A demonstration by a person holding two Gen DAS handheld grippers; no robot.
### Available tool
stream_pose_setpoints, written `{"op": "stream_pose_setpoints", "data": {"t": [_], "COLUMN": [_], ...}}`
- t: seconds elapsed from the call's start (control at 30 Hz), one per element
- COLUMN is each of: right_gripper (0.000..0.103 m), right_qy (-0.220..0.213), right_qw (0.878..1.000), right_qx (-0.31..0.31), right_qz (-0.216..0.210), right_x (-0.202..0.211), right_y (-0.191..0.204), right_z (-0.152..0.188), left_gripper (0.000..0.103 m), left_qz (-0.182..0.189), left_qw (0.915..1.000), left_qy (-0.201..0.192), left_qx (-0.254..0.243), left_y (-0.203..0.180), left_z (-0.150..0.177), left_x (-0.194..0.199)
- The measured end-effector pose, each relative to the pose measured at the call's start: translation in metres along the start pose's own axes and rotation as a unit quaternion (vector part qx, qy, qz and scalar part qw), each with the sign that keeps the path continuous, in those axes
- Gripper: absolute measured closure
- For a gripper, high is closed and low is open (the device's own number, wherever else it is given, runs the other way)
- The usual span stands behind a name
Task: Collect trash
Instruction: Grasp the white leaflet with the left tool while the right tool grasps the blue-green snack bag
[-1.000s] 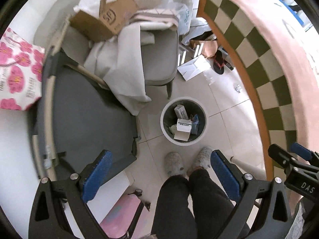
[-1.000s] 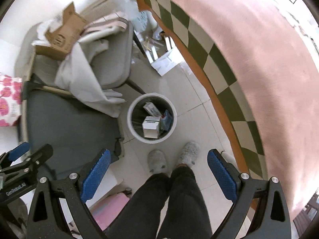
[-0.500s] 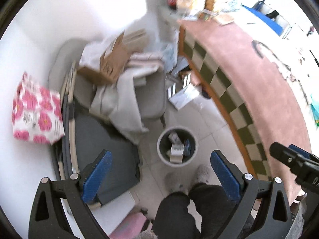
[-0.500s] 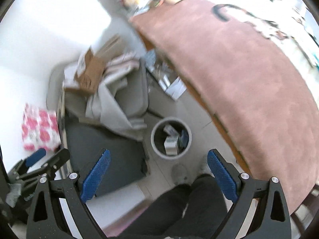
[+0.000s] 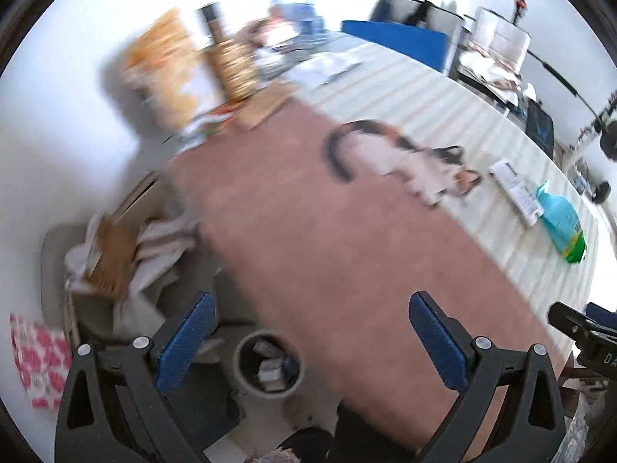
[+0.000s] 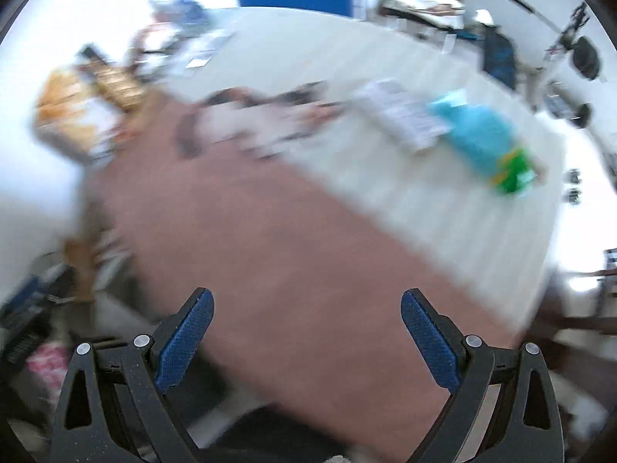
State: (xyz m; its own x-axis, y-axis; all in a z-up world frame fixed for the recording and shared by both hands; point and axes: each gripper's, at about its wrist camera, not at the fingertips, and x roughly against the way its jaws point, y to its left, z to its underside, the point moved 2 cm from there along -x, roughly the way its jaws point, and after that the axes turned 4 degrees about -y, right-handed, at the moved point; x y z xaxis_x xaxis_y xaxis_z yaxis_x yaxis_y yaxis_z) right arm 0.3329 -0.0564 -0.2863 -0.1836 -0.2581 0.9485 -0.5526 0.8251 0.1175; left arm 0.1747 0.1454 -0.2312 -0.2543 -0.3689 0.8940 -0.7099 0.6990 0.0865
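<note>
Tools — left tool [image 5: 310, 308], right tool [image 6: 306, 305] — both spread wide and empty above table [image 5: 347, 239].

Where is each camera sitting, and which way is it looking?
Left wrist: on the left gripper, open, facing over the pink-and-cream table; the round grey trash bin and dark trouser legs lie below.
Right wrist: on the right gripper, open, facing the same table, blurred.
Shared: the teal-and-green packet and white flat box.

Left tongs [image 5: 312, 303], right tongs [image 6: 306, 299], both agape.
</note>
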Motion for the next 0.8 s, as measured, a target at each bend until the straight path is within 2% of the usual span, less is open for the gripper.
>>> {"op": "stream_pose_setpoints", "data": {"t": [0.13,0.27,0.4,0.53,0.63,0.73,0.8], "right_gripper": [0.004,0.004,0.003,0.002,0.0,0.0,0.001], "right_qy": [0.034,0.096,0.16,0.19,0.214,0.224,0.221], "right_qw": [0.993,0.98,0.966,0.956,0.956,0.955,0.96], "right_qx": [0.03,0.083,0.136,0.172,0.176,0.174,0.154], "right_qz": [0.106,0.152,0.152,0.143,0.1,0.085,0.075], "right_x": [-0.045,-0.095,-0.144,-0.179,-0.199,-0.218,-0.225], "right_y": [-0.105,-0.175,-0.213,-0.227,-0.232,-0.238,-0.244], "right_z": [-0.073,-0.12,-0.149,-0.163,-0.17,-0.173,-0.174], "left_gripper": [0.0,0.0,0.0,0.0,0.0,0.0,0.0], "left_qz": [0.002,-0.002,-0.018,-0.033,-0.039,-0.041,-0.041], "left_qw": [0.9987,0.9962,0.9946,0.9933,0.9922,0.9911,0.9905], "left_qy": [0.018,0.038,0.051,0.06,0.069,0.076,0.081], "left_qx": [-0.047,-0.078,-0.089,-0.093,-0.096,-0.101,-0.103], "left_y": [-0.097,-0.184,-0.235,-0.262,-0.275,-0.283,-0.286], "left_z": [-0.041,-0.064,-0.079,-0.085,-0.089,-0.09,-0.092], "left_x": [-0.045,-0.092,-0.124,-0.148,-0.16,-0.167,-0.172]}}
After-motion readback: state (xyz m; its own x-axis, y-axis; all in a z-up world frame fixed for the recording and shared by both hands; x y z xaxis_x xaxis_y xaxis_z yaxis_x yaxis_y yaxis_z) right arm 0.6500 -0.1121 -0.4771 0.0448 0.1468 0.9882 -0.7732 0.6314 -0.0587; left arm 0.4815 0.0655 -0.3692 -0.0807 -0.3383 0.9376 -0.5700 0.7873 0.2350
